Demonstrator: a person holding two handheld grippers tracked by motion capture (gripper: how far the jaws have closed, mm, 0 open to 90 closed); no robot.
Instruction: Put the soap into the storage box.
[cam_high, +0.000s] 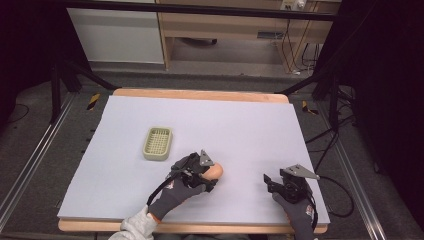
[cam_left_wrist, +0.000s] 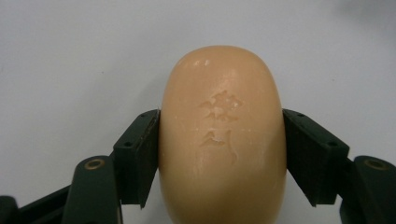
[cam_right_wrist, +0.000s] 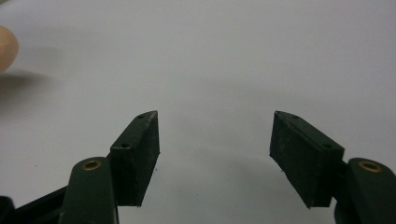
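Now | left tongs pinching soap, lower end cut off | right tongs spread

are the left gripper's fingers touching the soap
Touching. In the left gripper view both fingers press flat against the sides of the soap, with no gap on either side.

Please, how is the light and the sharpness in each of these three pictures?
High view: dim dark surroundings, evenly lit table. Left gripper view: the soap bar is sharp, with soft glare on top. Right gripper view: pads sharp, and a blurred soap edge casts a soft shadow.
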